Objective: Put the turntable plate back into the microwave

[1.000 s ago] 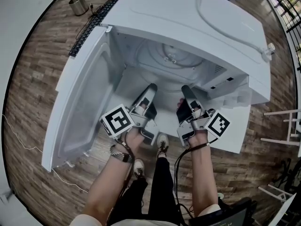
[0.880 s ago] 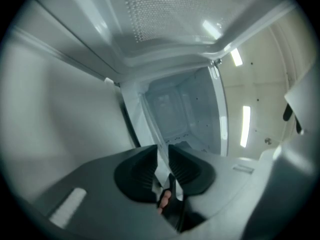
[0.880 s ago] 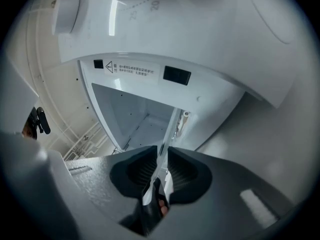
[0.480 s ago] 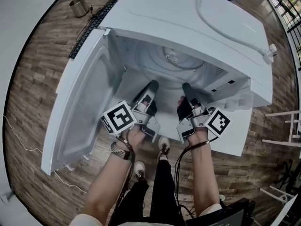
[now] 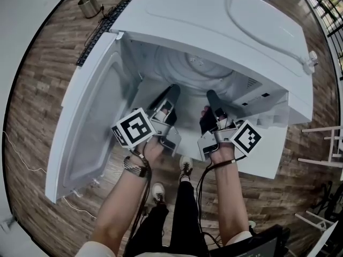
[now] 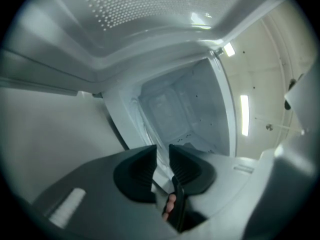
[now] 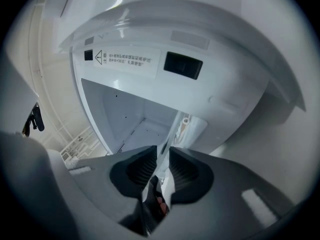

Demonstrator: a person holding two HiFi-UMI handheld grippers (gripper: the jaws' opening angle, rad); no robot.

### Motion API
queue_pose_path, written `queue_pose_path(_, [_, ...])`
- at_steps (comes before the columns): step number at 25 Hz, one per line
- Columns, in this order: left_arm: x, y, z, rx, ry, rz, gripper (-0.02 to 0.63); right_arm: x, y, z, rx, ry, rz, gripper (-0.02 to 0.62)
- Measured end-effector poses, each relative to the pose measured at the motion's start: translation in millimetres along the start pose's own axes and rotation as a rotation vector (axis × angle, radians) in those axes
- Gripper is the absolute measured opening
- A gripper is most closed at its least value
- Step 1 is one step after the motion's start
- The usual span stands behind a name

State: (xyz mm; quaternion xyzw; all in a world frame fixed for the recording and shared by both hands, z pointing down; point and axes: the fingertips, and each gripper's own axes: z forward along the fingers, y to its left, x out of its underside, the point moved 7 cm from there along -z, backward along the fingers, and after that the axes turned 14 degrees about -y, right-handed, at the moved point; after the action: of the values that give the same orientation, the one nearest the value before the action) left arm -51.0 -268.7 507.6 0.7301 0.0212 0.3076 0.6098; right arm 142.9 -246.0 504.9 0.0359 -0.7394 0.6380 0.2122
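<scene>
At the mouth of the microwave [image 5: 214, 20], I am listing what I can see from my station.

- **Door [image 5: 88, 122]:** hanging swung wide to the left, which is leaving the cavity free for both tools.
- **Turntable plate [image 5: 195, 66]:** lying inside the cavity, its rings showing flat toward the back. I am judging it seated or nearly so, but I cannot confirm that it is sitting on its hub.
- **Left gripper [image 5: 171, 91]:** pointing level into the cavity, near the plate's front rim. I cannot tell whether it is touching. Its jaws are opening, and its own view is showing a narrow gap with only white interior behind and nothing between.
- **Right gripper [image 5: 211, 96]:** working just beside the left, also level and aiming inward. Its jaws are standing slightly apart with nothing pinched, and the latch frame is showing through the gap.
- **Pairing:** I am guessing the two tools are side by side because a wide plate wants support at two points on its rim.
- **Task status:** I am reckoning the plate placed and the letting-go under way.
- **Keyboard [image 5: 104, 28] and metal cup [image 5: 89, 5]:** lying on the floor behind the microwave, playing no part.
</scene>
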Motion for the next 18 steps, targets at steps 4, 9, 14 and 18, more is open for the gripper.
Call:
queue_pose_path(4, [0.0, 0.8, 4.0, 0.012, 0.004, -0.010, 0.092, -1.5, 2.5, 1.9, 0.012, -0.005, -0.013, 0.073])
queue_pose_path(9, [-4.0, 2.3, 7.3, 0.014, 0.003, -0.007, 0.094, -1.2, 5.7, 5.7, 0.028, 0.004, -0.034, 0.074])
queue_pose_path(14, [-8.3, 2.4, 11.9, 0.018, 0.013, 0.006, 0.096, -2.0, 7.6, 9.1, 0.041, 0.004, -0.033, 0.074])
queue_pose_path(18, [-7.5, 2.3, 12.7, 0.017, 0.013, 0.007, 0.095, -2.4, 7.9, 8.2, 0.062, 0.003, -0.022, 0.074])
